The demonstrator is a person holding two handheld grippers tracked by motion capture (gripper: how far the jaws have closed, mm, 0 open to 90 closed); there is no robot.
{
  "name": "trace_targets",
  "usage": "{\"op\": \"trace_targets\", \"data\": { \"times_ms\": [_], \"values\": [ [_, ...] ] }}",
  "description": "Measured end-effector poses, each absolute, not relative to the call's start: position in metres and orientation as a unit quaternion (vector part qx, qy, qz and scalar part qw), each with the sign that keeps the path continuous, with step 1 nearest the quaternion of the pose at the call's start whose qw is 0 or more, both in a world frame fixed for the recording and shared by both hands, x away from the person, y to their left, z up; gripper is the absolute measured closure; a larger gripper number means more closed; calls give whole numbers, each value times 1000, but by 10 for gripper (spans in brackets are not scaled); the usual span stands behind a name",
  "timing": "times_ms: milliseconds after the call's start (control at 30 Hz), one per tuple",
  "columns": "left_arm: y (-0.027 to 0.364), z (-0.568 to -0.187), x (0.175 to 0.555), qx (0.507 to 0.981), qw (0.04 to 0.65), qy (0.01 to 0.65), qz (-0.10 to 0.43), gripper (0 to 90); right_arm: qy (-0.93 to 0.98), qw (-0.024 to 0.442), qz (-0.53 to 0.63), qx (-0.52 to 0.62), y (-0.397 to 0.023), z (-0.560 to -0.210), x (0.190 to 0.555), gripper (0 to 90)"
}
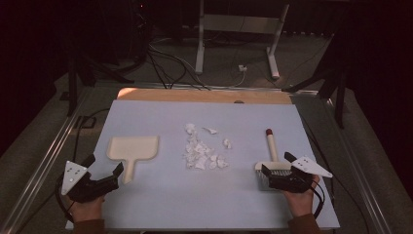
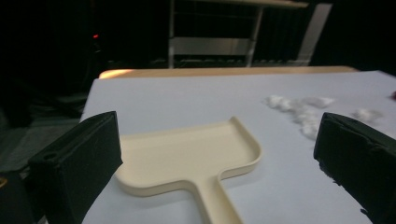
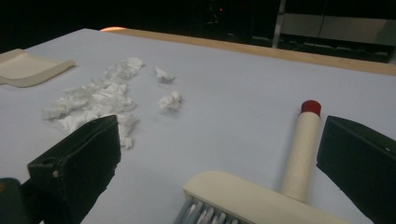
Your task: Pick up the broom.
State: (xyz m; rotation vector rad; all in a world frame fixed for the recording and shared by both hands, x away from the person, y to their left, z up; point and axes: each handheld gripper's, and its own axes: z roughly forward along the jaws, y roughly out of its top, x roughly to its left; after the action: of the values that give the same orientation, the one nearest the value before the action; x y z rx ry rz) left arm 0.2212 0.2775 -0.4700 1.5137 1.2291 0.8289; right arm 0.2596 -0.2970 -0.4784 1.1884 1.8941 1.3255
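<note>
Evidently the pickup step: left gripper [image 1: 103, 176] straddles the dustpan [image 1: 132, 147] handle, right gripper [image 1: 275, 170] the brush [image 1: 271, 163], fingers apart on both, paper scraps [image 1: 202, 152] lying between on the table [image 1: 160, 204]. Next each must close.

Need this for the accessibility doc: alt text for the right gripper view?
Two open black jaws of the right gripper frame a cream brush lying on a pale table, its red-capped handle pointing away. Scraps of crumpled white paper lie to the left, with a cream dustpan beyond.
</note>
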Motion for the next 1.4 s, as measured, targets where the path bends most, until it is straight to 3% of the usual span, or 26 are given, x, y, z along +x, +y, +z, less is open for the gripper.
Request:
{"op": "trace_targets", "data": {
  "times_ms": [600,1000,1400],
  "values": [
    [274,-475,225,626,466,526,338,9,708,264,468,458,-291,-449,265,0],
    [272,-481,227,628,461,528,339,9,708,265,445,480,-297,-425,302,0],
    [273,-483,226,622,461,533,341,9,714,269,401,506,-302,-423,345,0]
  ]
}}
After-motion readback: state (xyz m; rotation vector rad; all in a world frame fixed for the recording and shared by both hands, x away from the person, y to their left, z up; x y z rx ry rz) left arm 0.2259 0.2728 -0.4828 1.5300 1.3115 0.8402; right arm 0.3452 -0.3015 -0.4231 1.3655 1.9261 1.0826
